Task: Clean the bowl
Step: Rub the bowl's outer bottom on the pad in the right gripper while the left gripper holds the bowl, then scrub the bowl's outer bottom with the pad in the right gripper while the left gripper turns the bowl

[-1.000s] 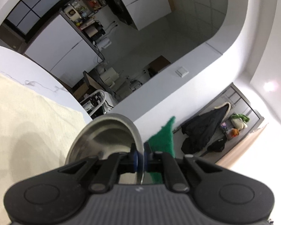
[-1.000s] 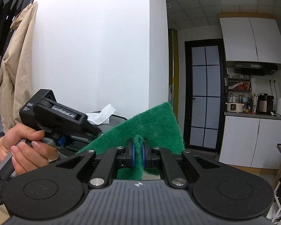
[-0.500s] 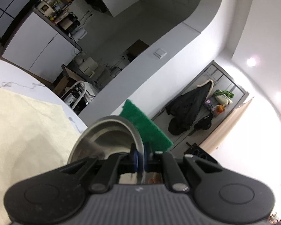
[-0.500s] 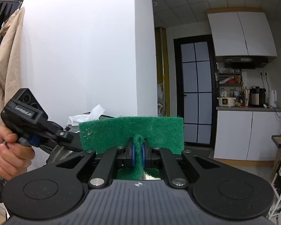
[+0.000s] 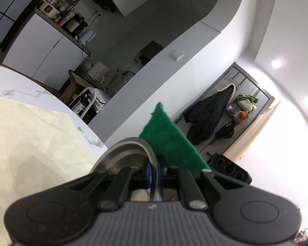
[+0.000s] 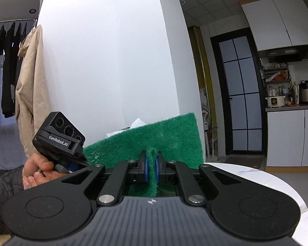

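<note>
One steel bowl (image 5: 126, 153) is held on edge above the counter (image 5: 51, 100), its rim clamped in the left hand-held gripper (image 5: 154, 172); what little of its inside shows looks bare. One green pad (image 6: 154, 141) is pinched in the right hand-held gripper (image 6: 152, 170), just behind the bowl's rim. One cream cloth (image 5: 30, 143) covers the counter.
</note>
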Demonstrator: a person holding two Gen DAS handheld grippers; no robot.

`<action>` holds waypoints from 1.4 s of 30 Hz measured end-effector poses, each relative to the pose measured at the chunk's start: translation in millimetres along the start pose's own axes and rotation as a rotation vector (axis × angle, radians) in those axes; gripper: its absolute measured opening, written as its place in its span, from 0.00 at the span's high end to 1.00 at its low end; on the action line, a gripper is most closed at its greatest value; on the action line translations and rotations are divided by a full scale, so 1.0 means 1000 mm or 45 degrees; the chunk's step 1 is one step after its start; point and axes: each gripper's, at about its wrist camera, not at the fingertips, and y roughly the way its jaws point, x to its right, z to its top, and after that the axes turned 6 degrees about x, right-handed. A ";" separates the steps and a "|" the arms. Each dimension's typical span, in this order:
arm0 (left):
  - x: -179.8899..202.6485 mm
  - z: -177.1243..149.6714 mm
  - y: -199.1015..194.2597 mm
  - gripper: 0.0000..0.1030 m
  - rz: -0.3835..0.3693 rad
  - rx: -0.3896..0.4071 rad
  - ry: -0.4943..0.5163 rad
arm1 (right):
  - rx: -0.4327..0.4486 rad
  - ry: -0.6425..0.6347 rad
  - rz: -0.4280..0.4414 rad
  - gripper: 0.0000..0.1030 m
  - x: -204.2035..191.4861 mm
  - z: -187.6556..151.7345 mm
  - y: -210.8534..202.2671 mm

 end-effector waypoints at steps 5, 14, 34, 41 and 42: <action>0.002 0.002 -0.003 0.94 -0.023 0.024 -0.006 | 0.017 -0.004 -0.066 0.93 0.005 -0.001 -0.004; 0.005 0.005 -0.008 0.94 -0.038 0.064 -0.027 | -0.007 0.010 -0.155 0.93 0.015 -0.007 0.000; 0.012 0.014 -0.029 0.93 -0.176 0.219 -0.084 | -0.027 0.232 -0.057 0.93 0.045 -0.015 0.003; 0.007 0.015 -0.035 0.92 -0.190 0.303 -0.161 | -0.121 0.188 -0.023 0.93 0.040 -0.022 0.013; 0.006 0.016 -0.035 0.92 -0.199 0.317 -0.177 | -0.137 0.176 -0.017 0.93 0.038 -0.023 0.014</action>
